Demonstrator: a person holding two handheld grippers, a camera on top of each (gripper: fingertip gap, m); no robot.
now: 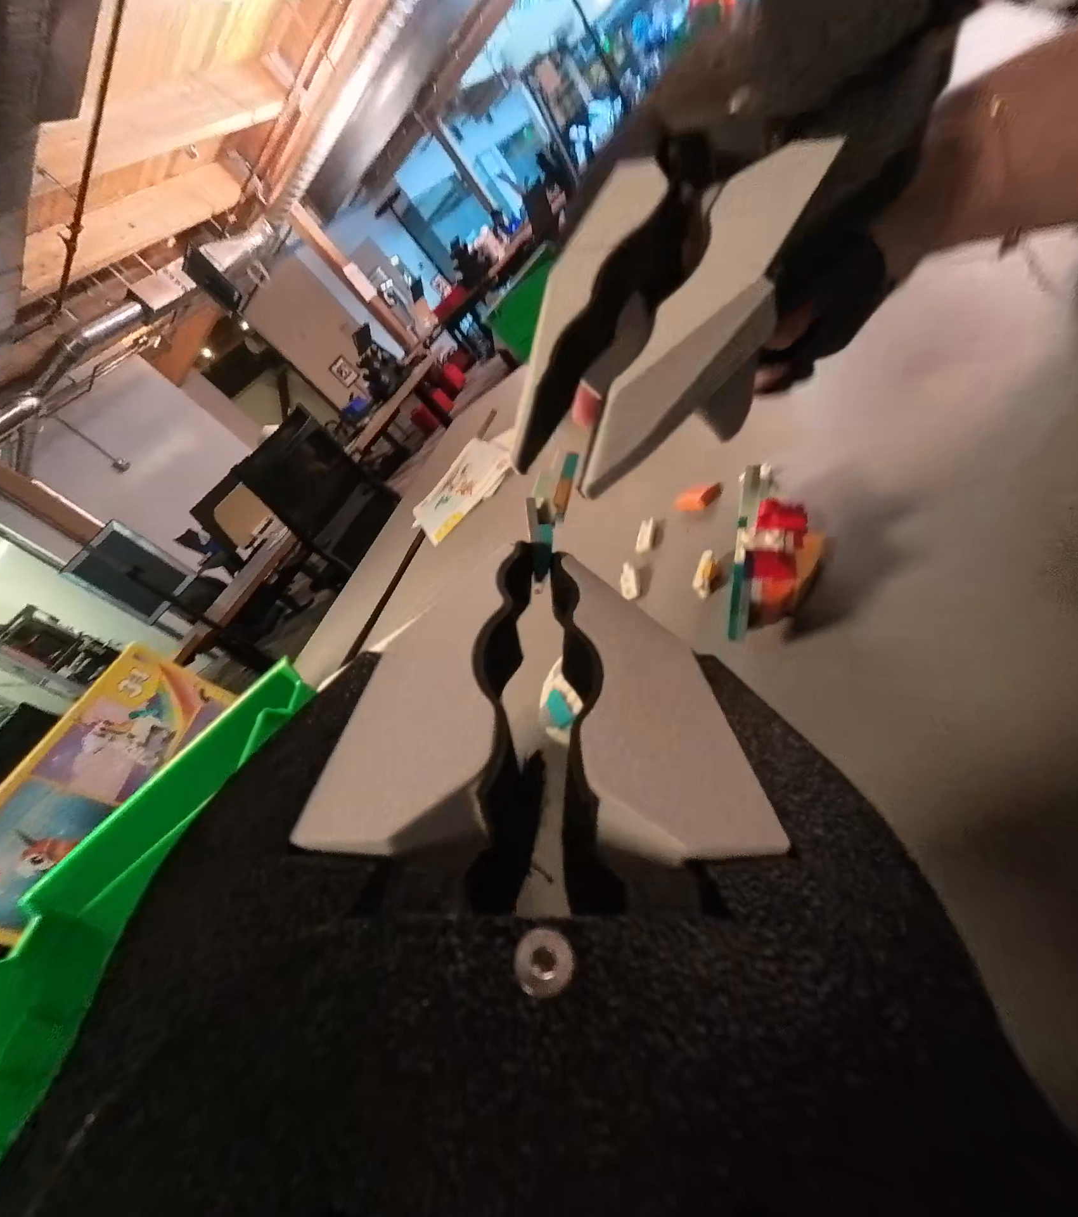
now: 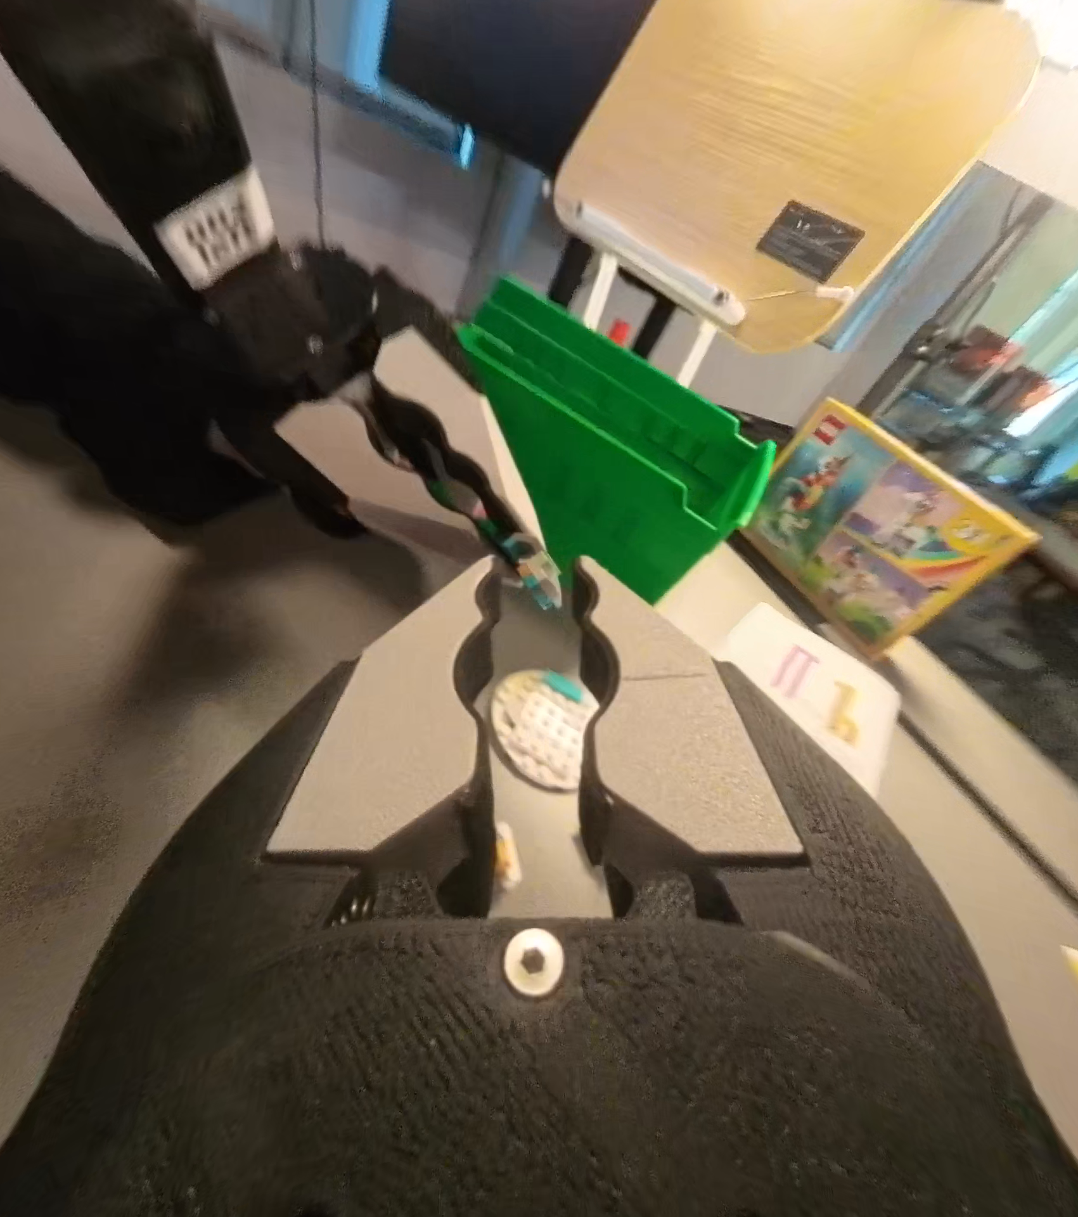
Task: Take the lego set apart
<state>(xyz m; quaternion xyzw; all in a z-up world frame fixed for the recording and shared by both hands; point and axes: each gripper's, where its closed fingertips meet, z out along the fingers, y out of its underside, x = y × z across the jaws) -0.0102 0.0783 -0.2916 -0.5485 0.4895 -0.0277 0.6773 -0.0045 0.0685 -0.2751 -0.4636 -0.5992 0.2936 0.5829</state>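
My left gripper [image 1: 539, 563] is shut on a small teal, white and grey lego piece [image 1: 544, 527], held up above the grey table [image 1: 918, 593]. My right gripper [image 1: 556, 474] comes in from the upper right, open, with its tips on either side of the far end of that piece. In the right wrist view, my right gripper [image 2: 536, 569] is open with the lego piece [image 2: 536, 579] between its tips, and the left gripper [image 2: 510, 546] holds it from the upper left. A red lego model [image 1: 773, 553] with a teal and white strip stands on the table.
Loose pieces lie on the table: an orange brick [image 1: 697, 497], small white bricks [image 1: 631, 579], and a round white plate [image 2: 539, 731]. An instruction booklet [image 1: 463, 494] lies farther off. A green bin [image 2: 602, 461] and the lego box [image 2: 885, 520] stand at the table edge. Both grippers' tips are close together, under 4 cm apart. The round white plate [image 2: 539, 731] sits 9 centimeters or so from the ends of my left fingers.
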